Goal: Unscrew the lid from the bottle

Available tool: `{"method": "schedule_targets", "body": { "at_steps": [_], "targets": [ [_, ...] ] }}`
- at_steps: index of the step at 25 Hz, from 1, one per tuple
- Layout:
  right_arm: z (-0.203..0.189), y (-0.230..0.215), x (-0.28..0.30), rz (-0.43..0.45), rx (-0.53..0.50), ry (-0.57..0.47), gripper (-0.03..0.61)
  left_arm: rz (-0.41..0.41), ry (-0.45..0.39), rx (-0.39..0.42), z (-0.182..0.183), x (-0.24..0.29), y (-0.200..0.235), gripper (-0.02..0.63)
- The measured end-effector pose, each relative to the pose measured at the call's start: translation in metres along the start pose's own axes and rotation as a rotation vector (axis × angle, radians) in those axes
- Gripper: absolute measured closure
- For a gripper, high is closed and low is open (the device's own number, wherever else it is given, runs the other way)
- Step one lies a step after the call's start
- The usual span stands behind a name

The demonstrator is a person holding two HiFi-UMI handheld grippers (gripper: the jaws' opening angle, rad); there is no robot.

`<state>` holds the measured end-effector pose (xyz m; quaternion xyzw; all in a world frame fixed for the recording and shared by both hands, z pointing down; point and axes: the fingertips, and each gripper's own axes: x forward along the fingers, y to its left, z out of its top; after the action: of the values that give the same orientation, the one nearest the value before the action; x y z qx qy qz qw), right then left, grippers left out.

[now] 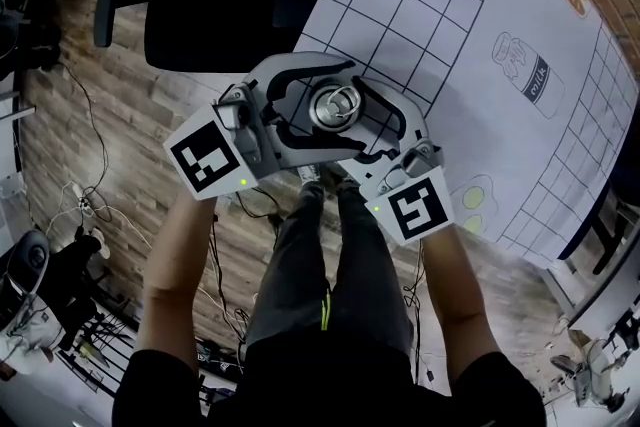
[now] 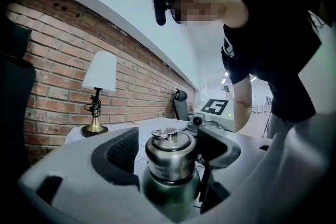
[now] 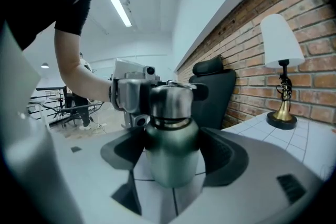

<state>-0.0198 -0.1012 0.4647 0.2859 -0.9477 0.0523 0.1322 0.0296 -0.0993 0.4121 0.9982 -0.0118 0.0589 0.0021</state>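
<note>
Currently the right tool [image 3: 173, 153] is pinching the bottle [image 3: 172, 165] at frame centre, while the left tool [image 2: 169, 157] is standing spread around the lid [image 2: 169, 144], likely between twists; next, it needs closing and turning.

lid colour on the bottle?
Silver, brushed metal lid; the bottle below is dark green. Left gripper view shows it best.

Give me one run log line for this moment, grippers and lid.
right gripper: shut on bottle body | left gripper: open, jaws flanking lid | lid: still on bottle
</note>
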Motion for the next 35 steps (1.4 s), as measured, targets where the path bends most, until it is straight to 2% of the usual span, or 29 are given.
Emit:
{"method": "schedule_targets", "body": {
  "at_steps": [1, 2, 3, 5, 7, 10, 12, 15, 17, 19, 22, 25, 27, 29, 35],
  "targets": [
    [0.0, 0.0, 0.0, 0.001, -0.001, 0.0, 0.255, -0.019, 0.009, 0.001, -0.001, 0.0, -0.001, 0.245],
    [0.0, 0.0, 0.0, 0.002, -0.002, 0.0, 0.255, -0.035, 0.017, 0.0, -0.002, 0.0, -0.002, 0.273],
    [0.0, 0.0, 0.0, 0.002, -0.005, -0.001, 0.255, -0.044, 0.019, -0.003, -0.002, 0.0, -0.003, 0.333],
    [0.0, 0.0, 0.0, 0.001, -0.006, -0.003, 0.255, -0.034, 0.013, -0.011, -0.002, 0.0, -0.002, 0.334],
    [0.0, 0.0, 0.0, -0.001, -0.001, -0.001, 0.255, 0.016, 0.007, -0.023, -0.002, 0.001, 0.0, 0.334],
    [0.0, 0.0, -0.001, -0.004, -0.001, -0.003, 0.255, 0.183, -0.018, -0.057, 0.0, 0.001, 0.007, 0.334],
    [-0.001, -0.001, -0.001, -0.012, 0.002, -0.002, 0.255, 0.358, -0.041, -0.088, 0.0, -0.001, 0.014, 0.341],
    [-0.002, 0.0, -0.001, -0.028, 0.003, -0.007, 0.255, 0.608, -0.046, -0.088, -0.001, -0.008, 0.02, 0.344],
    [-0.001, 0.0, -0.001, -0.034, 0.007, -0.013, 0.255, 0.7, -0.047, -0.065, -0.001, -0.011, 0.021, 0.344],
    [-0.002, -0.001, 0.0, -0.037, 0.013, -0.014, 0.255, 0.731, -0.037, -0.045, -0.003, -0.011, 0.022, 0.345],
    [-0.002, -0.001, 0.0, -0.04, 0.013, -0.013, 0.255, 0.723, -0.027, -0.042, -0.004, -0.011, 0.021, 0.345],
    [-0.002, 0.0, -0.001, -0.046, 0.017, -0.016, 0.255, 0.665, -0.027, -0.066, -0.006, -0.008, 0.018, 0.344],
    [-0.002, 0.0, -0.001, -0.045, 0.014, -0.014, 0.255, 0.611, -0.039, -0.09, -0.007, -0.007, 0.016, 0.259],
    [-0.002, 0.0, -0.001, -0.043, 0.013, -0.011, 0.255, 0.53, -0.036, -0.087, -0.008, -0.005, 0.013, 0.25],
    [-0.002, -0.001, -0.001, -0.044, 0.019, -0.014, 0.255, 0.213, 0.004, -0.066, -0.003, -0.006, 0.005, 0.25]
  ]
}}
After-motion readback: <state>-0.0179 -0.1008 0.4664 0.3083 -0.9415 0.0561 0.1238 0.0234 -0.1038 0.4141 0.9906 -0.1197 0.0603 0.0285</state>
